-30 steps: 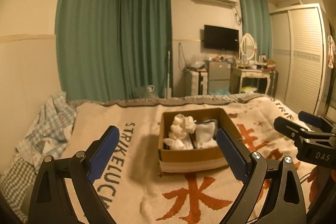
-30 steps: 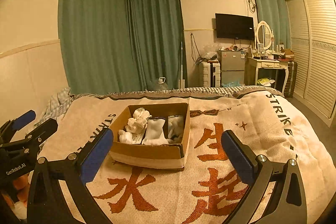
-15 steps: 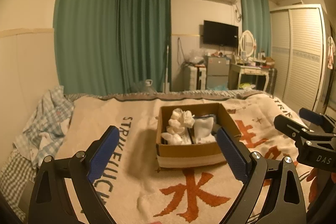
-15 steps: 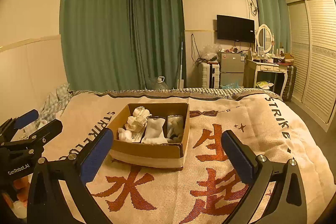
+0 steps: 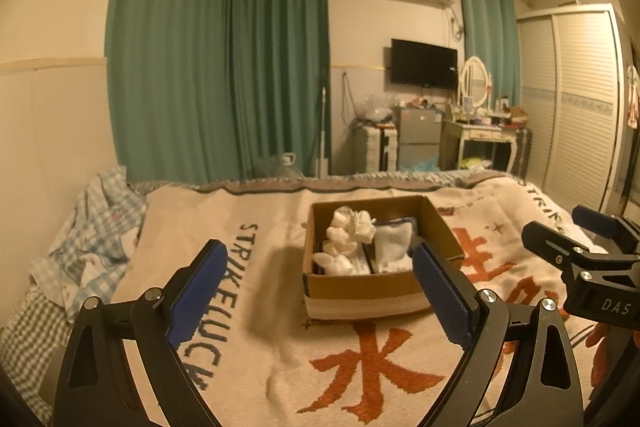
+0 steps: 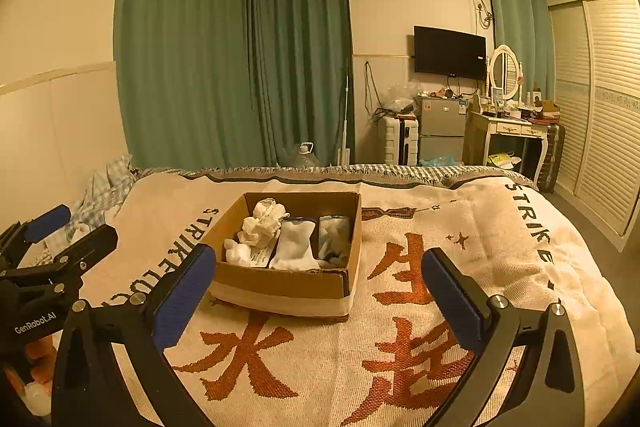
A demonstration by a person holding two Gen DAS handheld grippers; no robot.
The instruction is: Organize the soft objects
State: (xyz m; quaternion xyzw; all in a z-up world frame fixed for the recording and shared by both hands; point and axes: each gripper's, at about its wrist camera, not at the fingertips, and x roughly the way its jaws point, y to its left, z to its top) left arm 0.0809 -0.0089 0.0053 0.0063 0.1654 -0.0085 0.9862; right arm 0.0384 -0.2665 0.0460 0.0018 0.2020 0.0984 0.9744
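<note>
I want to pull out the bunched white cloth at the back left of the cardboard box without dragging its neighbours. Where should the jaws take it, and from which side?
Probably from straight above, on the top of the bunched white cloth. It stands higher than the flat folded white pieces beside it, and the cardboard box walls block any side approach. The left gripper, open, looks the nearer.

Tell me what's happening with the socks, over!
Left tool open, empty. Right tool open, empty. Socks lying in the box on the blanket. Nothing in the way.
</note>
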